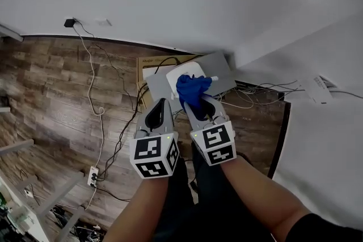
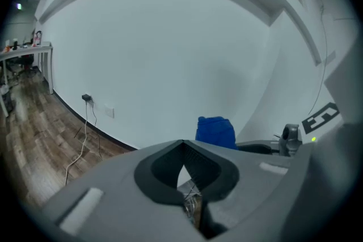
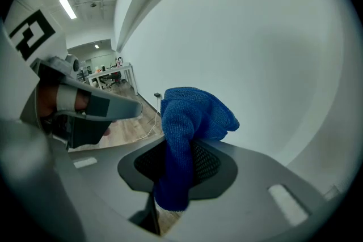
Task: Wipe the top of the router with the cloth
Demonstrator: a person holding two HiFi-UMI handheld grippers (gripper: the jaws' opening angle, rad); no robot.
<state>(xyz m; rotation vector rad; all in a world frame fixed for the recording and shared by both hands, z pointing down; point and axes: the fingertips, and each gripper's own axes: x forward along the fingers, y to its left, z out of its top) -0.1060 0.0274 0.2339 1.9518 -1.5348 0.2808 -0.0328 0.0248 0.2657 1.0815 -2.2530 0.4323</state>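
In the head view the white router (image 1: 180,72) lies on a grey panel (image 1: 220,69) at the foot of the wall. A bunched blue cloth (image 1: 192,89) hangs over the router's near edge; whether it touches is unclear. My right gripper (image 1: 197,101) is shut on the cloth (image 3: 190,122), which fills its jaws in the right gripper view. My left gripper (image 1: 160,102) hovers just left of it, shut and holding nothing (image 2: 182,143). From the left gripper view the cloth (image 2: 215,132) shows just past the jaw tips.
A cardboard box (image 1: 148,63) sits under the grey panel. Black and white cables (image 1: 122,133) trail over the wood floor to a power strip (image 1: 92,175) and a wall plug (image 1: 69,23). More cables and a white device (image 1: 315,89) lie to the right.
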